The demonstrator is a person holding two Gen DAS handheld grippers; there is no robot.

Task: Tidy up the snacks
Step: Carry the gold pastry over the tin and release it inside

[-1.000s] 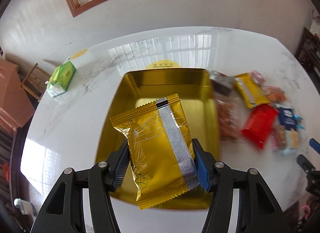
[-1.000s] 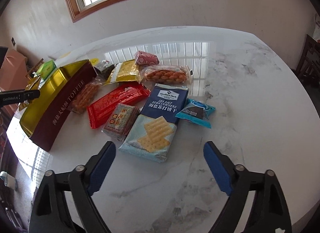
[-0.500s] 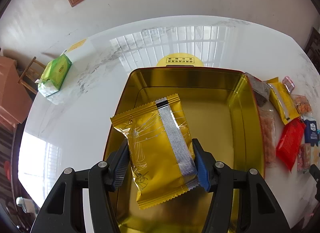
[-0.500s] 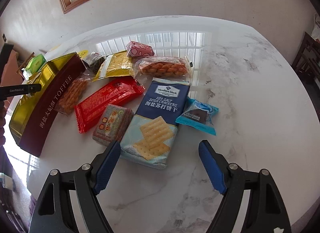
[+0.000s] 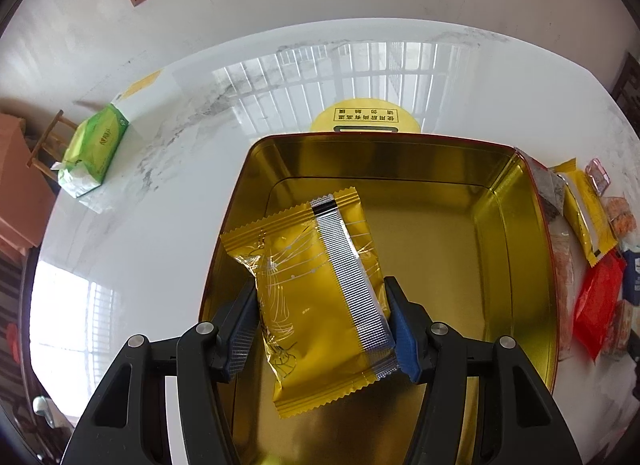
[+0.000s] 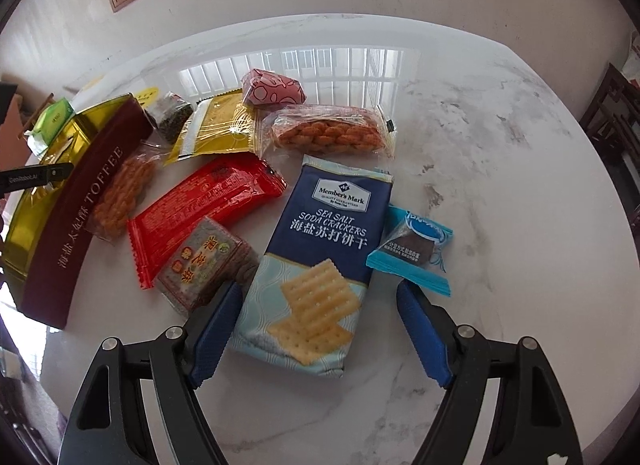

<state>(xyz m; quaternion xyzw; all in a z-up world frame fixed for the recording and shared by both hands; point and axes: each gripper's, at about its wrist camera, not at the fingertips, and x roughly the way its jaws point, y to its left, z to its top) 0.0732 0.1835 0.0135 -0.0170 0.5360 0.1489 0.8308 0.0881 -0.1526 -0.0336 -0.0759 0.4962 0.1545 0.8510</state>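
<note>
Your left gripper [image 5: 320, 317] is clamped on a gold snack packet [image 5: 316, 297], the blue pads [image 5: 402, 335] pressing its two long sides. The packet hangs tilted over the open gold tin [image 5: 520, 249], whose floor shows bare beneath it. Past the tin's far rim lies a yellow round sticker [image 5: 366, 115] on the white marble table [image 5: 160, 225], and a green tissue pack [image 5: 94, 151] sits well off toward the table's left edge.

Your right gripper [image 6: 318, 325] stands fairly wide with nothing gripped. It straddles the near end of the blue soda cracker pack [image 6: 320, 261], and neither pad touches the wrapper. A brown square packet [image 6: 208, 261] lies just beside its left finger [image 6: 212, 335], and a light blue wrapped sweet [image 6: 414, 251] near its right. Farther out lie a red packet [image 6: 200, 209], a clear bag of fried twists [image 6: 328, 133], a second gold packet [image 6: 216, 127] and a pink packet [image 6: 272, 91]. The tin stands at the left.
</note>
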